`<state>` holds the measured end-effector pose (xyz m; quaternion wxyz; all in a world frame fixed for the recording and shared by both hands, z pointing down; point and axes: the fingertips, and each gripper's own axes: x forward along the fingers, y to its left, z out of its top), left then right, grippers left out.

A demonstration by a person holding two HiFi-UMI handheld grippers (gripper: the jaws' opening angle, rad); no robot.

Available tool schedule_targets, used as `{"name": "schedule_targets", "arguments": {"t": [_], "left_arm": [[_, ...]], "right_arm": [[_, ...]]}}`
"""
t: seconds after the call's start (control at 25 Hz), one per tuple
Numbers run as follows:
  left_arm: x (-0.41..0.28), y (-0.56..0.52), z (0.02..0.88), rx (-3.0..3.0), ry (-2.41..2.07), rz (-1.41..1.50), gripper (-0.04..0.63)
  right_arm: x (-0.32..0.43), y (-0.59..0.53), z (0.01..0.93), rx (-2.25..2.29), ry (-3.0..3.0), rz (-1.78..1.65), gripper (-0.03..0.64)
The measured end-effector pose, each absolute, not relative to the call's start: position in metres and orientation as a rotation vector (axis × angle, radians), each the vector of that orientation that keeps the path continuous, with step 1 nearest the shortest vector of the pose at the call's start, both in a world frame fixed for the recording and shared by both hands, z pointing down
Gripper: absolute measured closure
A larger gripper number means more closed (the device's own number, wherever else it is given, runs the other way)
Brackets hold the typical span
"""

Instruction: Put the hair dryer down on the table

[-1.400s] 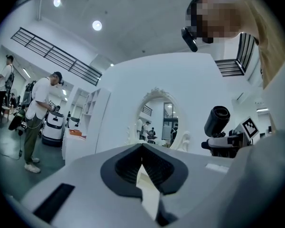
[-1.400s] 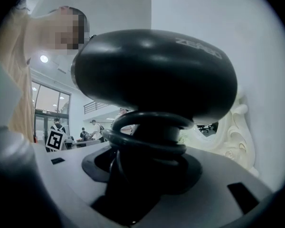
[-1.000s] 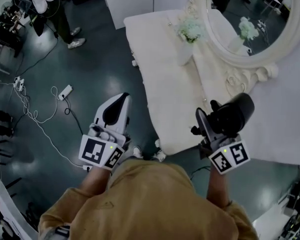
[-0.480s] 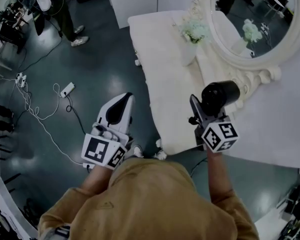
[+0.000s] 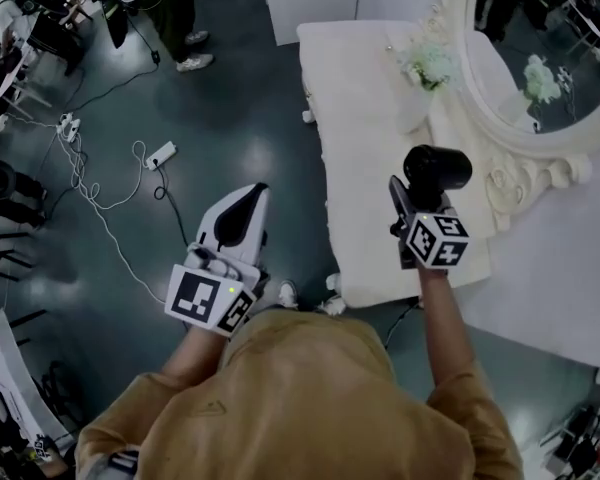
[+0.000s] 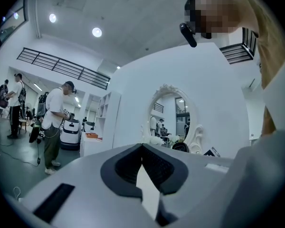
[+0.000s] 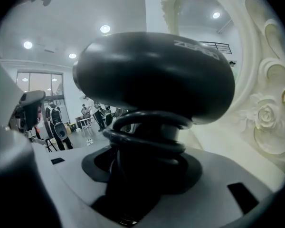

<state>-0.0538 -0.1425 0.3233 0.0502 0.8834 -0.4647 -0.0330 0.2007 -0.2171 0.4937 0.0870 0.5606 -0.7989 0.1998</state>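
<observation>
The black hair dryer is clamped in the right gripper, right of centre in the head view. Its handle, ringed by a coiled black cord, stands between the two jaws. These are spread wide and press on it from either side, and the rounded body sticks out past the jaw tips, filling the upper middle of the right gripper view. Seen from above, dryer and gripper sit over the near end of the white-draped table, below the flowers and beside the ornate mirror at upper right. Whether the dryer touches the cloth cannot be told. The left gripper, at lower left of centre over the dark floor, has its jaws together with nothing between them, well apart from the dryer.
</observation>
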Motion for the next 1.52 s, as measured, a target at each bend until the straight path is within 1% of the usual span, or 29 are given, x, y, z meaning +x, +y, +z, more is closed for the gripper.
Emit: {"name": "schedule_targets", "arguments": {"t": [0.6, 1.52], "left_arm": [[-0.055, -0.141, 0.325, 2.680, -1.483, -0.037, 0.592], [-0.069, -0.142, 0.338, 2.599, -1.570, -0.004, 0.592]], "right_arm": [[0.224, -0.257, 0.584, 1.630, -2.176, 0.763, 0.374], [0.241, -0.301, 0.650, 1.529, -1.843, 0.738, 0.367]]}}
